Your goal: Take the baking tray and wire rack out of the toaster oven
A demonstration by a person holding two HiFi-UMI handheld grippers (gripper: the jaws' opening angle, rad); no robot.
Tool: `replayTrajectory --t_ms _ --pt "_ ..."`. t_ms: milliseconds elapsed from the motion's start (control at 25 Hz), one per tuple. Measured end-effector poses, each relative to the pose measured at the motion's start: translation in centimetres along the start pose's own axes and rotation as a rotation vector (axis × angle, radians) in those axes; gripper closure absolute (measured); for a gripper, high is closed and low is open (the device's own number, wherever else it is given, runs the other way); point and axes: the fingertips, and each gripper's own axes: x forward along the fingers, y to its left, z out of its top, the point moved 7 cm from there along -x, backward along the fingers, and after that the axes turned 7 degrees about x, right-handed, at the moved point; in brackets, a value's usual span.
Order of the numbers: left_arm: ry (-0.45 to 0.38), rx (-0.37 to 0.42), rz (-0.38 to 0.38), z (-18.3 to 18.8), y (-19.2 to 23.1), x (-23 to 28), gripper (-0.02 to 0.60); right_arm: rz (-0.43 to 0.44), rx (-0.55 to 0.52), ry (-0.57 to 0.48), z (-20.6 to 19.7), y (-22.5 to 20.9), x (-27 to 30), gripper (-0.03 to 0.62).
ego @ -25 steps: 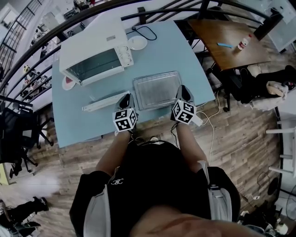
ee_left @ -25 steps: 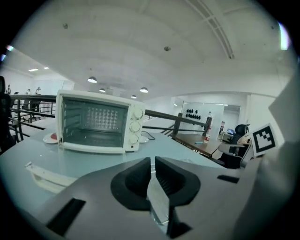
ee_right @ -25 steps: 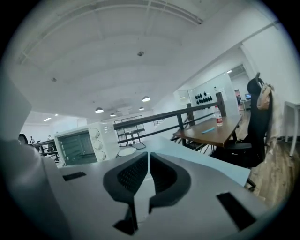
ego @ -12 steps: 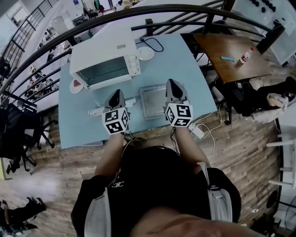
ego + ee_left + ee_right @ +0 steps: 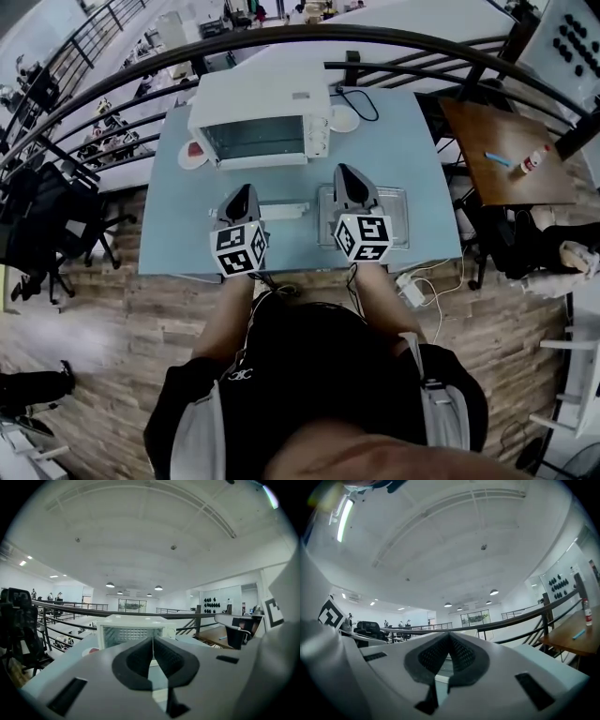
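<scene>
The white toaster oven (image 5: 262, 122) stands at the back of the light blue table (image 5: 178, 234), its glass front toward me. A metal baking tray (image 5: 396, 217) with a grid pattern lies in front of it, partly hidden by my right gripper (image 5: 345, 172). A long pale flat piece (image 5: 284, 211) lies to the tray's left, beside my left gripper (image 5: 242, 193). Both grippers hang above the table, shut and holding nothing. In the left gripper view the shut left gripper (image 5: 153, 639) faces the oven (image 5: 132, 629). The right gripper (image 5: 449, 636) is also shut in its own view.
A small white dish (image 5: 342, 119) sits at the oven's right, and a red-and-white item (image 5: 192, 153) at its left. A dark railing (image 5: 281, 37) curves behind the table. A brown table (image 5: 511, 155) stands to the right, office chairs (image 5: 47, 225) to the left, cables (image 5: 412, 286) on the floor.
Both grippers have lifted off the table near the tray and now point level toward the oven. The tray and the long pale piece stay on the table.
</scene>
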Motion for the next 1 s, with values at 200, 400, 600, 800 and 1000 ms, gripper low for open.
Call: replayTrajectory --t_ms 200,400,600,800,1000 --pt "-0.005 0.005 0.013 0.5 1.1 -0.9 0.561 0.031 0.007 0.020 -0.5 1.4 1.1 0.594" --pt "-0.015 -0.019 0.009 0.7 1.5 -1.2 0.561 0.052 0.008 0.014 -0.3 1.9 1.6 0.594" --pt "-0.013 -0.031 -0.006 0.7 1.0 -1.0 0.561 0.050 0.018 0.014 -0.3 1.4 1.4 0.594" --pt "-0.027 -0.044 -0.035 1.5 0.2 -0.8 0.561 0.043 0.016 0.007 0.0 0.8 1.2 0.594" --pt "-0.042 -0.037 -0.037 2.1 -0.3 -1.0 0.561 0.045 0.007 0.008 0.1 0.7 0.9 0.594"
